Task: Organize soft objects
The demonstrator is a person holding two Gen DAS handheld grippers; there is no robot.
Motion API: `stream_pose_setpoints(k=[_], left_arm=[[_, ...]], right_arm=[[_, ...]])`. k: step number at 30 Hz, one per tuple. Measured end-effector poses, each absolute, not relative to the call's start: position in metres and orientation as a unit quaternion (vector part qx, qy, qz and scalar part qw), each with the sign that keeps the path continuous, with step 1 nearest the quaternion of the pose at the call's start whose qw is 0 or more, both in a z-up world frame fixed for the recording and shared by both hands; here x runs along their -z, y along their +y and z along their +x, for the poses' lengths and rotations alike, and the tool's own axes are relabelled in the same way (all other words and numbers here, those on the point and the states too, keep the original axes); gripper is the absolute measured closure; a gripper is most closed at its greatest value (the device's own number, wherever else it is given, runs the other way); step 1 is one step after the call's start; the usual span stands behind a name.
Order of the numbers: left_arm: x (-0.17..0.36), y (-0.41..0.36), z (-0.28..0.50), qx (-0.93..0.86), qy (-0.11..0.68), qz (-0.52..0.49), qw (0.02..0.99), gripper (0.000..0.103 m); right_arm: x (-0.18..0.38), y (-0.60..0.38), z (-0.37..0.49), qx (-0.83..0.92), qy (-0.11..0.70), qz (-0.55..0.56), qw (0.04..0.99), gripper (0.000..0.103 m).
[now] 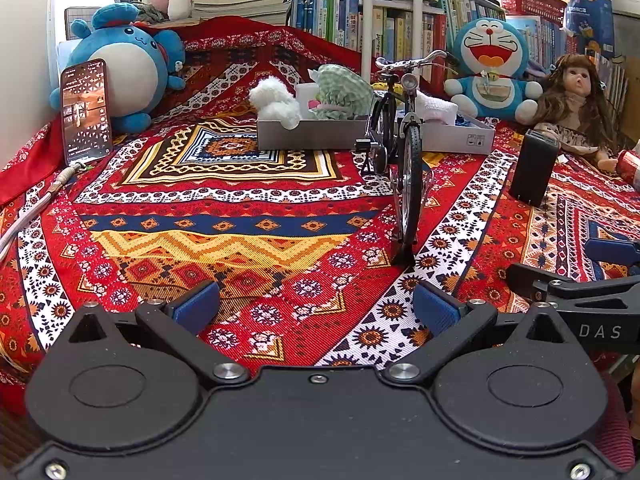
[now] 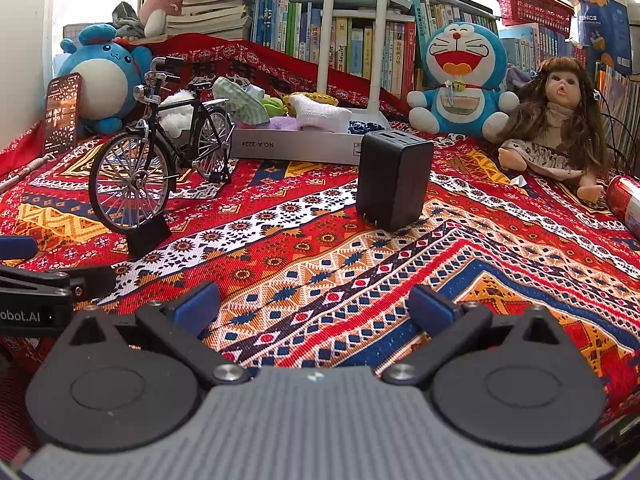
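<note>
Two large blue plush toys sit at the back: a round one (image 1: 120,68) on the left and a cat (image 2: 460,80) on the right. There is one doll (image 2: 560,120), one model bicycle (image 2: 160,152), one black charger block (image 2: 392,180), one phone (image 1: 86,112) and one shallow box (image 2: 296,144) holding several small soft items.

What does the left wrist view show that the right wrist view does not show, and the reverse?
Only the left wrist view shows the lit phone screen face-on and the model bicycle end-on, hiding part of the gray box.

Only the right wrist view shows the bicycle from its side, the box label, and the red can clearly.

Both show the patterned cloth, the black charger, the Doraemon plush, the doll, and an open claw, left and right.
</note>
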State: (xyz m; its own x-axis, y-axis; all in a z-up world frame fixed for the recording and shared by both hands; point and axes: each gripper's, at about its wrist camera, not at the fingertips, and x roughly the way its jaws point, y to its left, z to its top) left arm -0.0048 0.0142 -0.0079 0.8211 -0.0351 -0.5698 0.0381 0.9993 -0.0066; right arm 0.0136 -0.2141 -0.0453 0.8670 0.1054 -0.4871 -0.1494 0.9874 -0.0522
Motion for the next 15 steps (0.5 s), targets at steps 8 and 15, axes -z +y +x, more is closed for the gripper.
stream_pose_setpoints(k=[8, 15], left_arm=[[0.008, 0.0136, -0.0042, 0.018, 0.299, 0.004, 0.954, 0.0], [0.0087, 0.0129, -0.0046, 0.017, 0.298, 0.006, 0.954, 0.0]], right_arm=[[0.0456, -0.2141, 0.0136, -0.066, 0.249, -0.044, 0.965, 0.0], [0.0455, -0.2141, 0.0134, -0.066, 0.249, -0.044, 0.965, 0.0]])
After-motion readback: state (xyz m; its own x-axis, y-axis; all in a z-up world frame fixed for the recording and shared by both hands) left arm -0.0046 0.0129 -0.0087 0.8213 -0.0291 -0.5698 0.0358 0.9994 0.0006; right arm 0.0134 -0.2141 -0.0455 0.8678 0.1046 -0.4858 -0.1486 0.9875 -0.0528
